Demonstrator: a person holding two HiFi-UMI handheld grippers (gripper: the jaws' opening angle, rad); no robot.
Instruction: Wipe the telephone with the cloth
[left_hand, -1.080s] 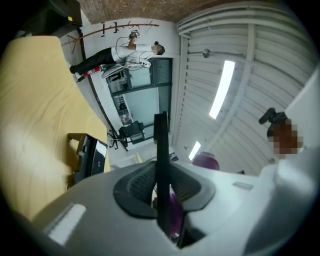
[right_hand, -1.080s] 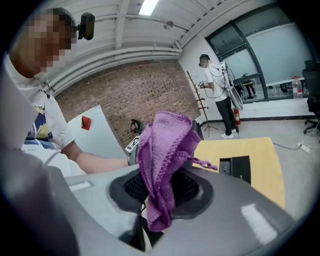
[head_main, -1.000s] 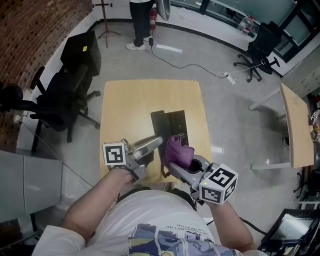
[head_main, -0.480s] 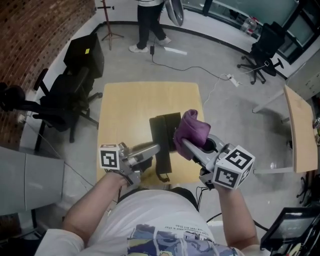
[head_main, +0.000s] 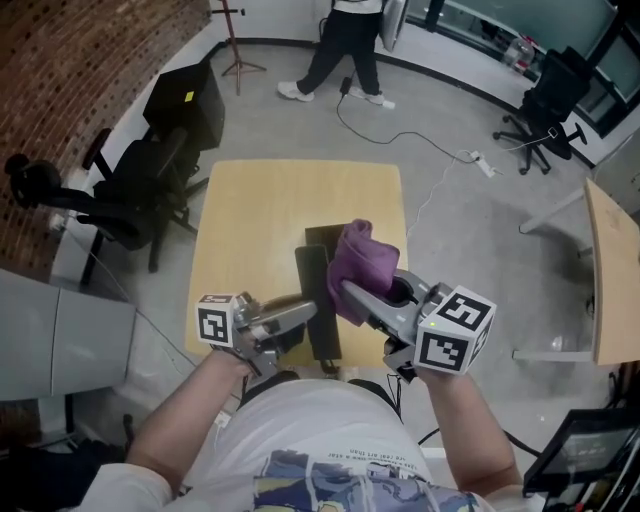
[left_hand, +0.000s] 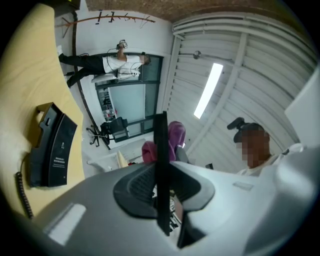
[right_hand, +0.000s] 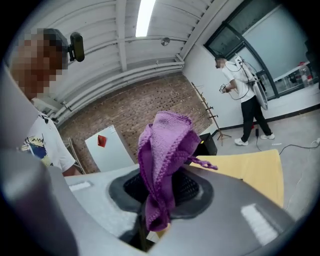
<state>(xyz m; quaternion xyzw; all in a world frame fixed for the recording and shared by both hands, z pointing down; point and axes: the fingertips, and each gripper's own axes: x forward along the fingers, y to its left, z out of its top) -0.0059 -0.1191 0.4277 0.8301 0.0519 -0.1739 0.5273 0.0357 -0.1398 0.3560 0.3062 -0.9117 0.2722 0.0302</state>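
Note:
A black telephone (head_main: 322, 262) lies on the wooden table (head_main: 260, 215), its handset (head_main: 318, 305) along the left side; the left gripper view has the telephone (left_hand: 54, 148) at the left, with its coiled cord. My right gripper (head_main: 347, 291) is shut on a purple knitted cloth (head_main: 358, 262), held up over the phone's right part. The cloth (right_hand: 162, 155) bunches out of my right gripper (right_hand: 159, 197). My left gripper (head_main: 310, 312) is shut and empty by the handset's near end. My left gripper (left_hand: 161, 150) shows both jaws pressed together.
Black office chairs (head_main: 130, 195) stand left of the table, more chairs (head_main: 553, 90) at the far right. A person (head_main: 350, 45) walks at the back. A cable with a power strip (head_main: 483, 163) lies on the floor. A second table (head_main: 610, 270) is at the right.
My right gripper has lifted the cloth off the phone's near end and now holds it higher over the phone. The left gripper stays shut by the handset. The person at the back walked right.

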